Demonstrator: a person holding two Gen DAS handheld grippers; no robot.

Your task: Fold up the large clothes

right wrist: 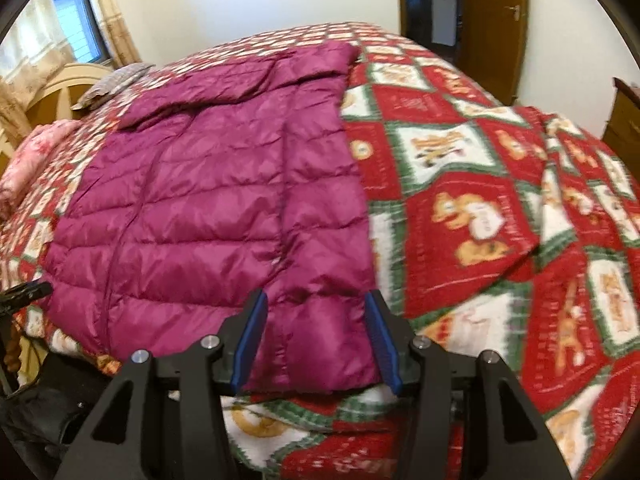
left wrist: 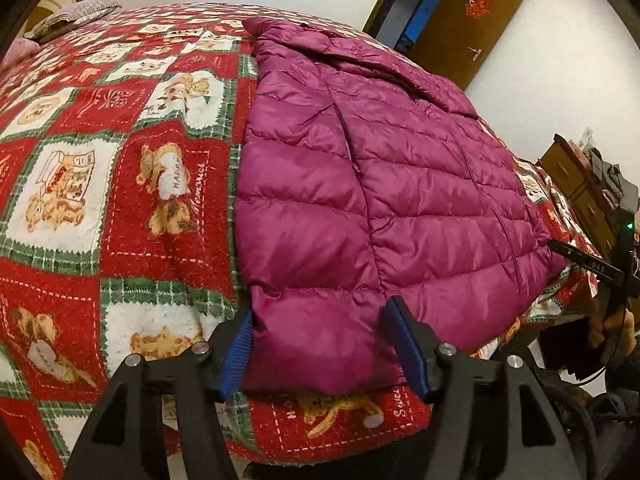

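Observation:
A magenta quilted down jacket (left wrist: 392,184) lies flat on a bed covered with a red, white and green teddy-bear blanket (left wrist: 120,160). Its sleeves are folded in over the body. My left gripper (left wrist: 320,316) is open, its blue-padded jaws standing either side of the jacket's near left hem corner. In the right wrist view the jacket (right wrist: 208,208) fills the left half, and my right gripper (right wrist: 314,308) is open with its jaws either side of the near right hem corner. The right gripper also shows at the right edge of the left wrist view (left wrist: 588,262).
The blanket (right wrist: 480,220) is rumpled at the right. Pillows (right wrist: 116,80) and a headboard (right wrist: 64,88) sit at the far left of the bed. A brown door (left wrist: 468,20) stands open behind, and a wooden dresser (left wrist: 580,184) stands to the right.

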